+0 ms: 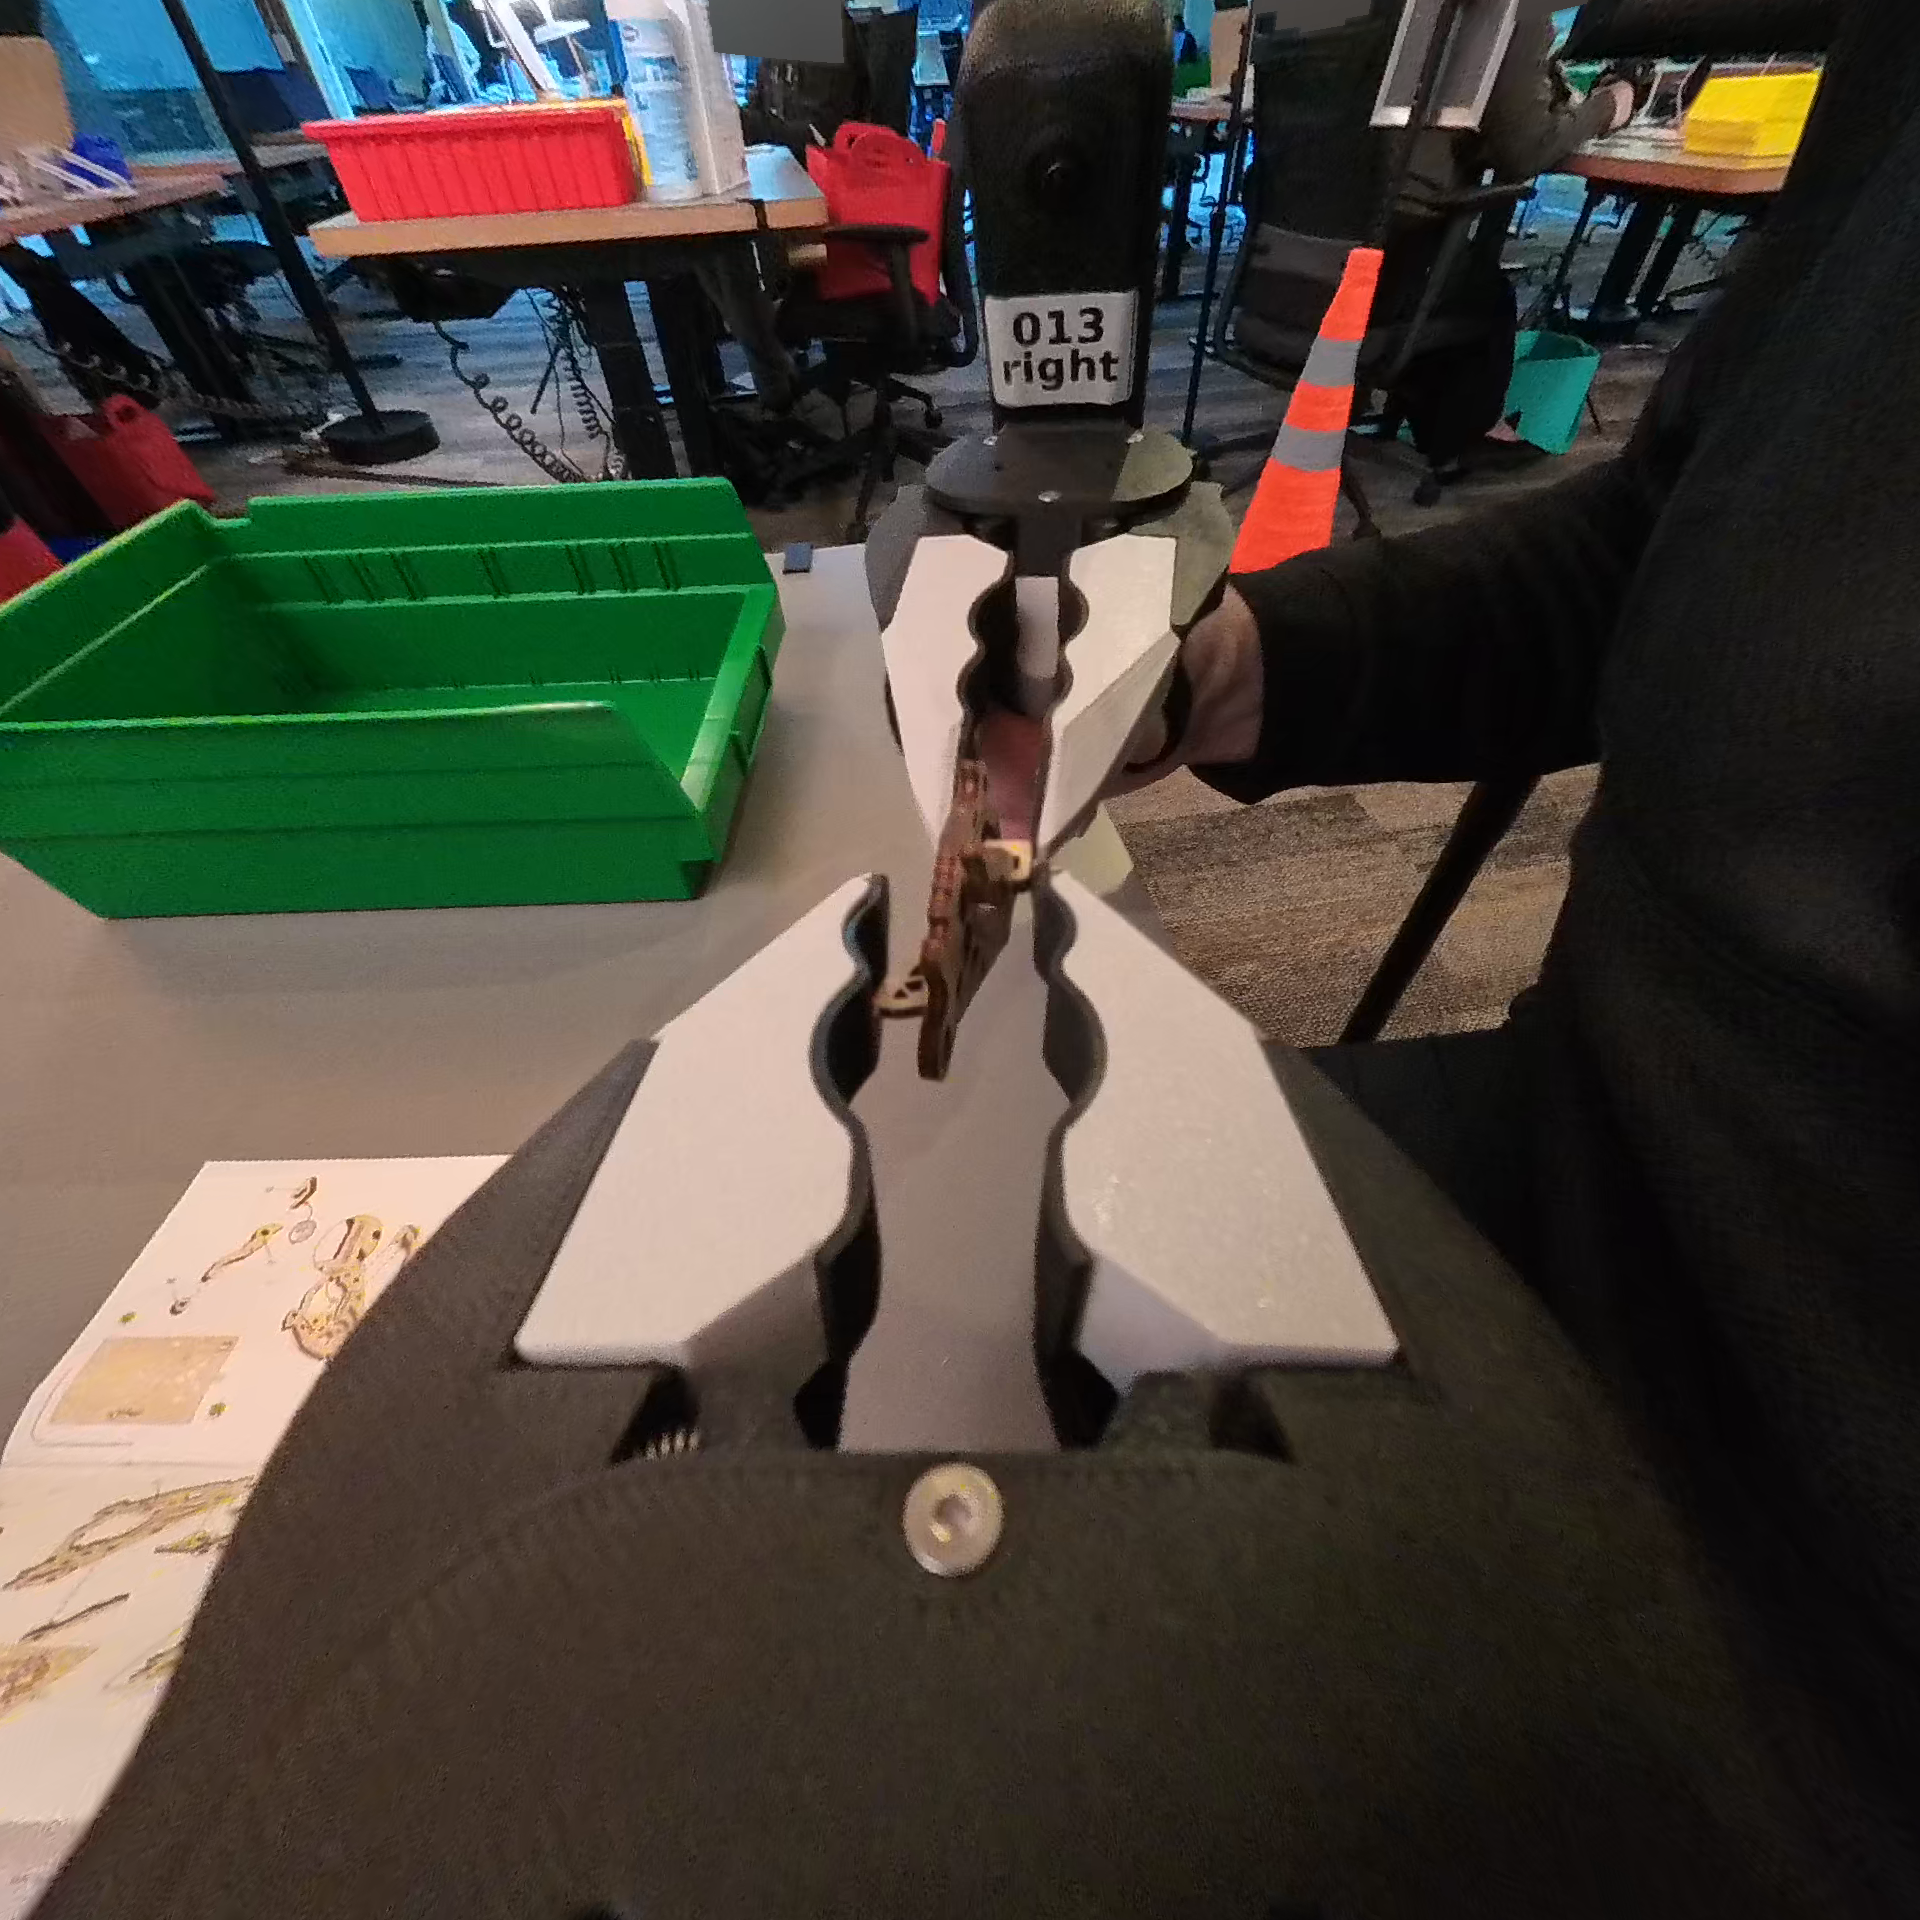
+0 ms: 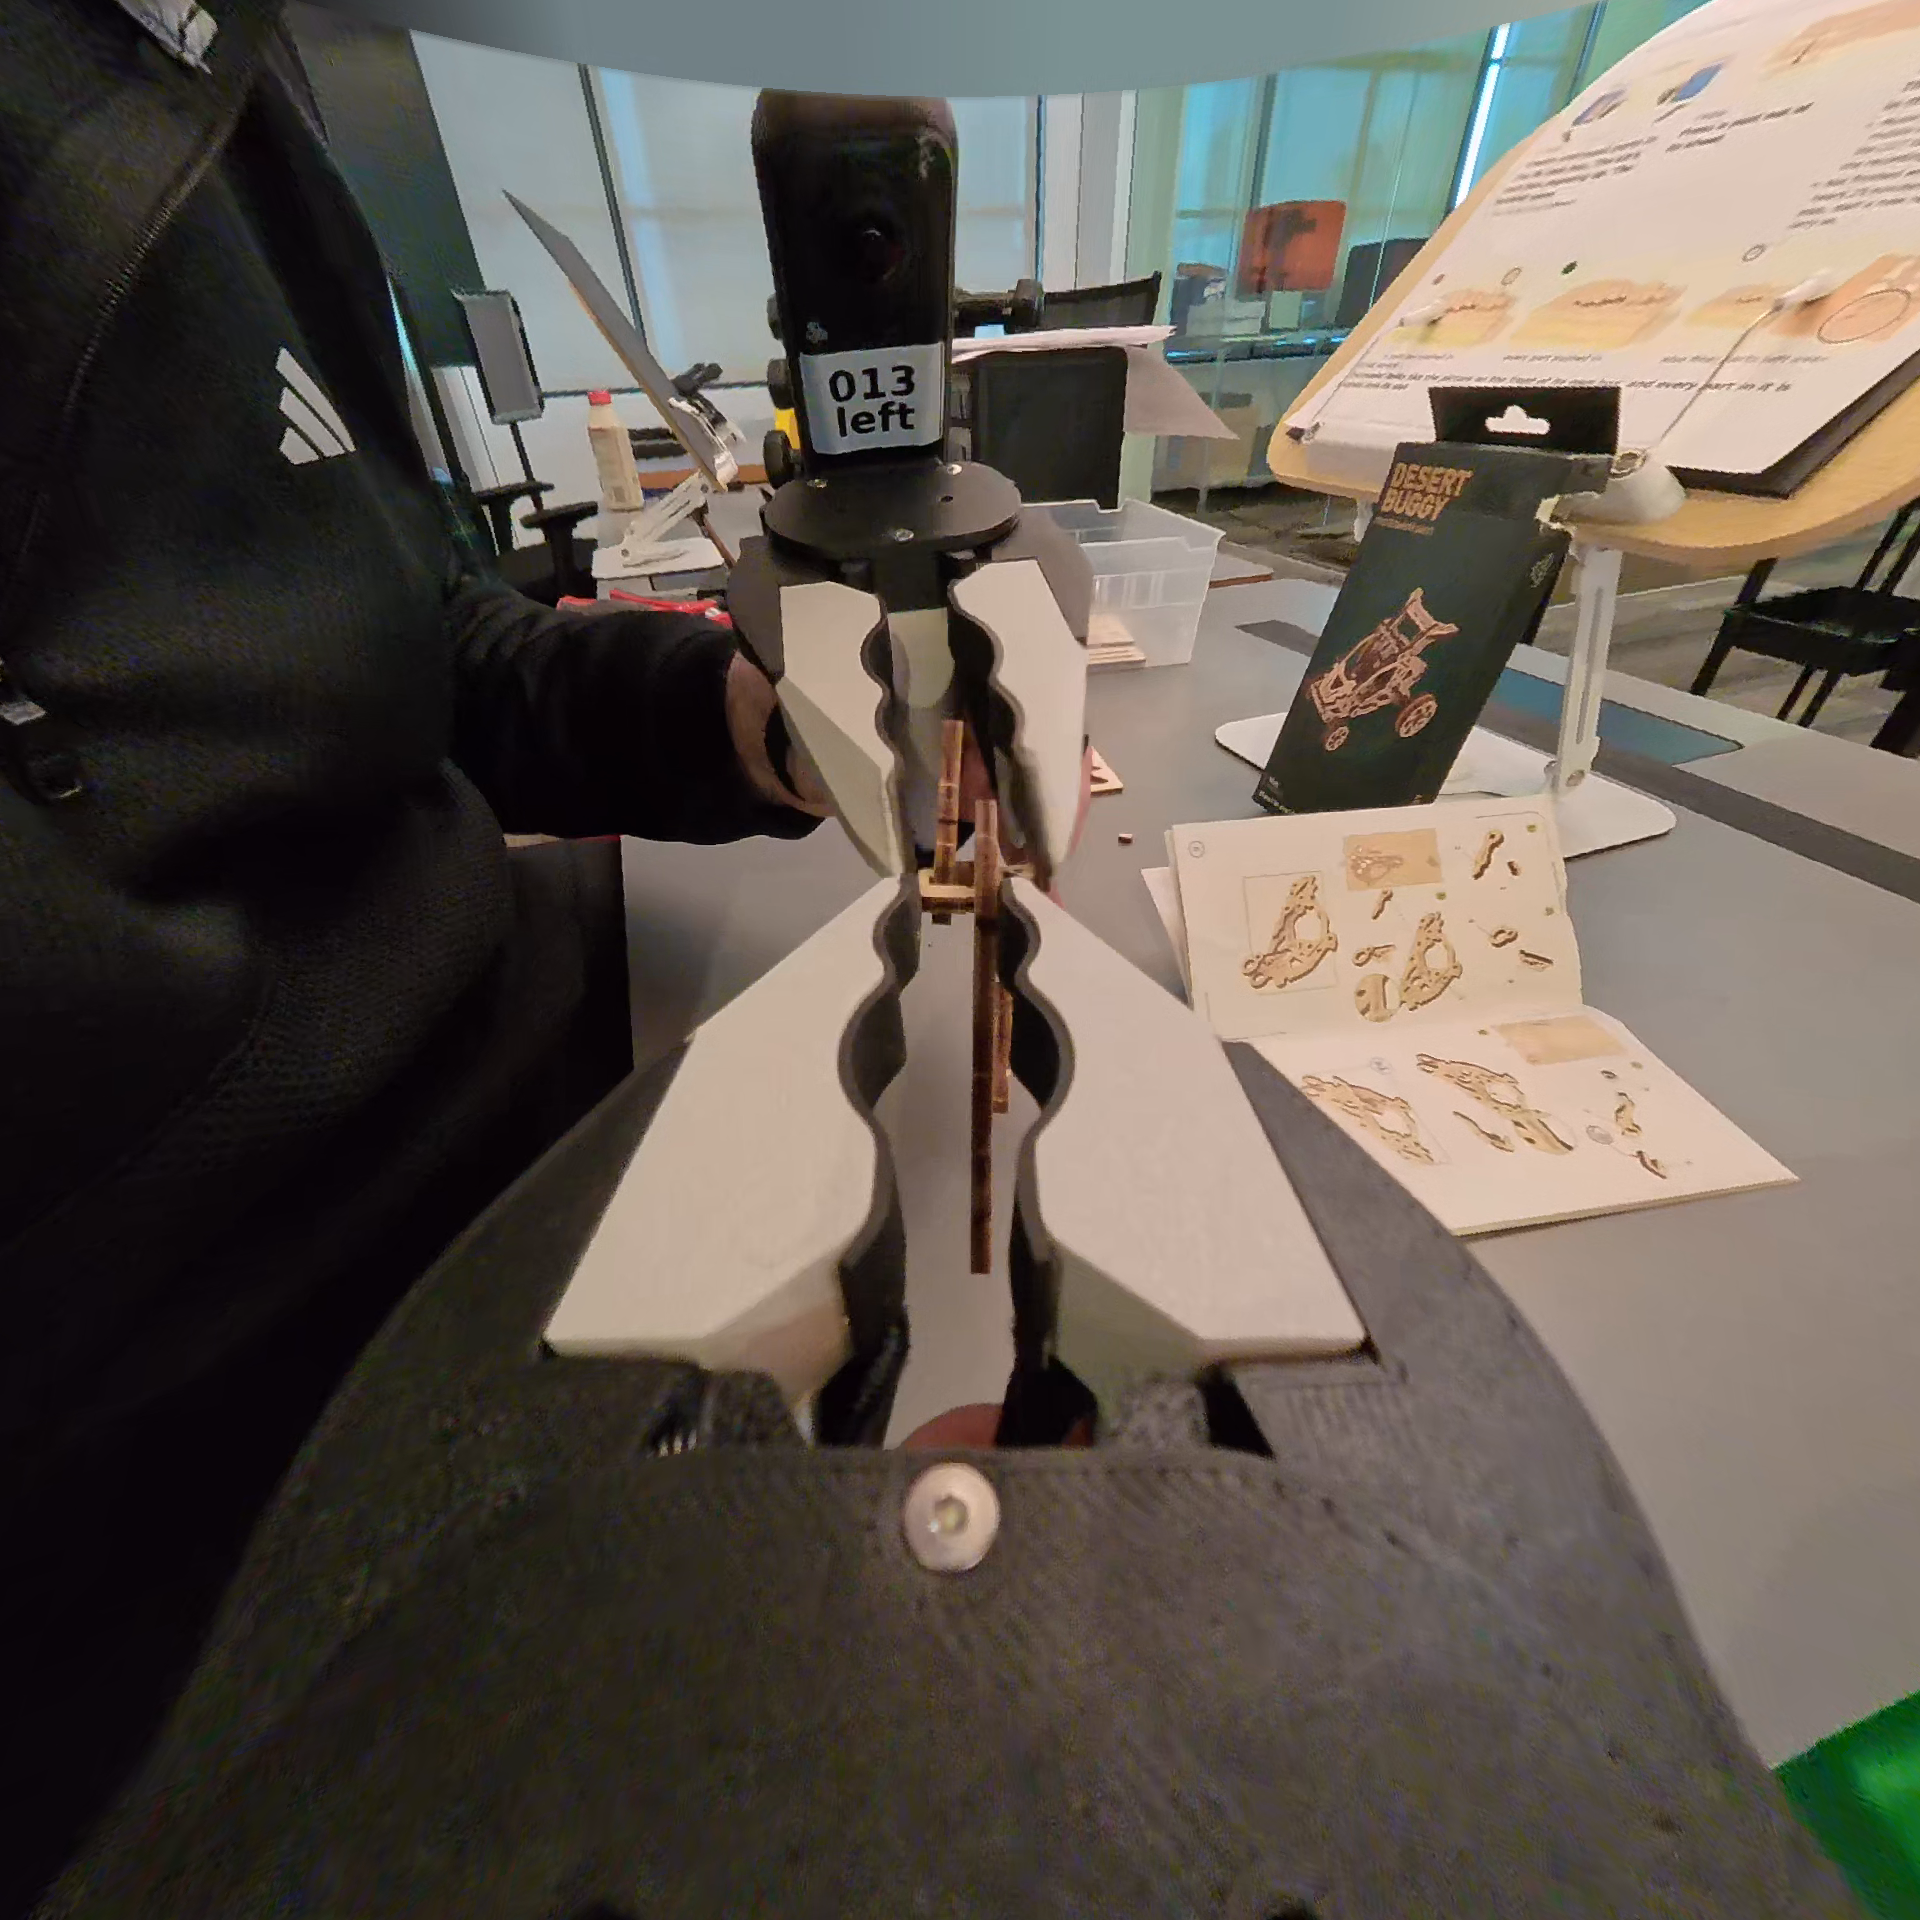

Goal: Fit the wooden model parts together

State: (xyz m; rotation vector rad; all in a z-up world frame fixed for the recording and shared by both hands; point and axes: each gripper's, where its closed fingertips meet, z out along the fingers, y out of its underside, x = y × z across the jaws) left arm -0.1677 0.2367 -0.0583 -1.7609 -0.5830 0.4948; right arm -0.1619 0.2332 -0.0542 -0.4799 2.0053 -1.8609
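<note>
Grey table [image 1: 416, 1039] ends nearby (carpet [image 1: 1299, 894] beyond); left claw [image 1: 956, 904] wide, right claw [image 2: 961, 904] pinches wooden model [image 2: 982, 1091].

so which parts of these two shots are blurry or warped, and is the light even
Left wrist view: the wooden model part and the far gripper's tips are motion-smeared, the instruction booklet is soft, and straight lines bow near the edges. Right wrist view: sharper on the booklet and the dark box, bright windows behind, the dark jacket underexposed, edges fisheye-bent.
</note>
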